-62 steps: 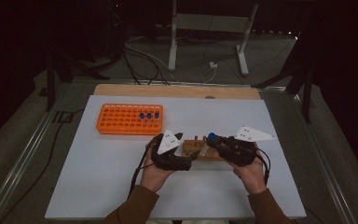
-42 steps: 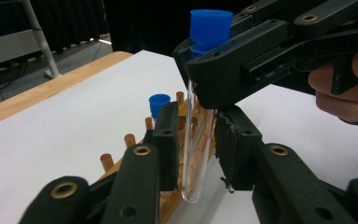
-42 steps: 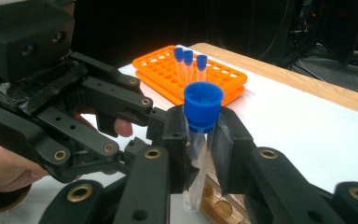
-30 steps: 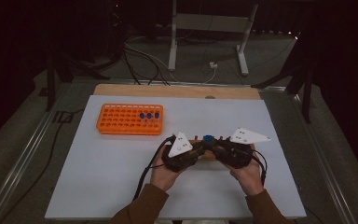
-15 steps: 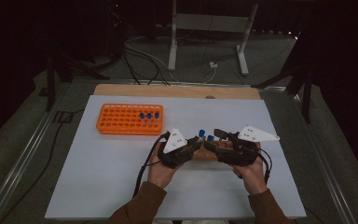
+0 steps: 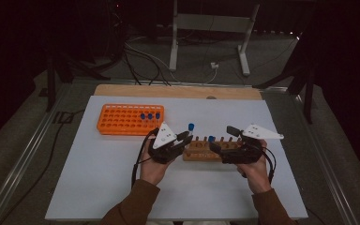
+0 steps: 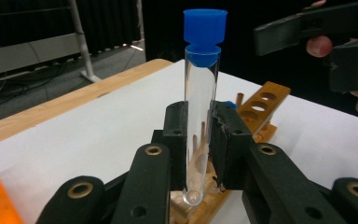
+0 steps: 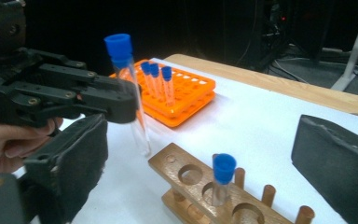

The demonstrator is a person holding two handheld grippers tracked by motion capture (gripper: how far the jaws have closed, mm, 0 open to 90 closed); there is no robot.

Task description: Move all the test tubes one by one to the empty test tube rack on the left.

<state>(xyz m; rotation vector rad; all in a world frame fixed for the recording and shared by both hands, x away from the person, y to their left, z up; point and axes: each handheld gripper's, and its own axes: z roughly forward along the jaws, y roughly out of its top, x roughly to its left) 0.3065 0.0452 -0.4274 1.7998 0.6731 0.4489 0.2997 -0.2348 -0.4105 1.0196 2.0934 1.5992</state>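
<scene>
over the wooden rack (image 6: 211, 151) our left gripper (image 7: 198, 140) clamps a tube (image 7: 200, 102); right gripper (image 8: 200, 154) gapes empty; three tubes sit in the orange rack (image 6: 130, 118), one waits.

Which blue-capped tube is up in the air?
The tube clamped in the left gripper; the others stand in the orange rack or wooden rack.

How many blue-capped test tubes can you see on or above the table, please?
5: three stand in the orange rack at and; one stands in the wooden rack at; one is held by the left gripper at.
</scene>
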